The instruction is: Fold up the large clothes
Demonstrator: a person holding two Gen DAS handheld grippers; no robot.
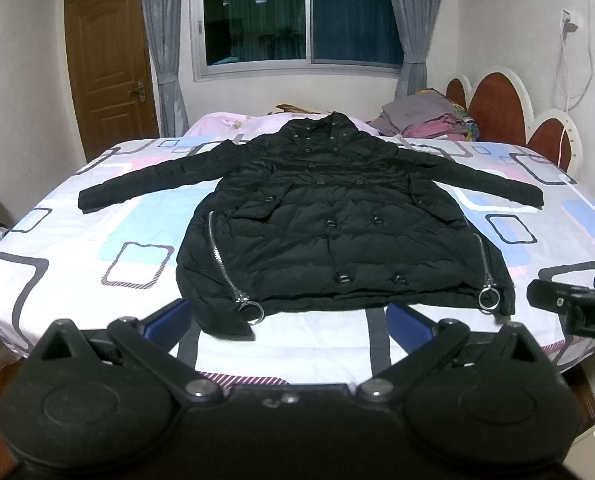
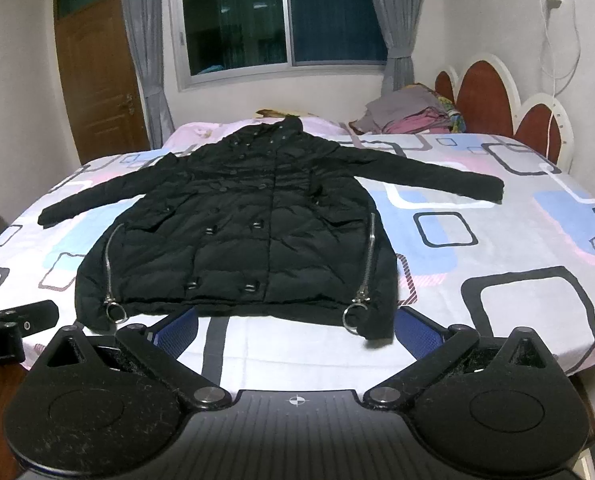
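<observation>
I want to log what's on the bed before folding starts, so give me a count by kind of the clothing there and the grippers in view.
Black quilted padded coat, spread flat on the patterned bed sheet: 1
Heap of grey and pink clothes at the bed's far side: 1 (pieces inside cannot be counted)
Black two-finger grippers, left gripper and right gripper, both open: 2
Total: 4

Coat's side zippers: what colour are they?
Silver metal side zippers with ring pulls on the black quilted coat; clearest in the right wrist view.

Black coat (image 1: 337,216), square-patterned pastel sheet (image 1: 97,240)
</observation>
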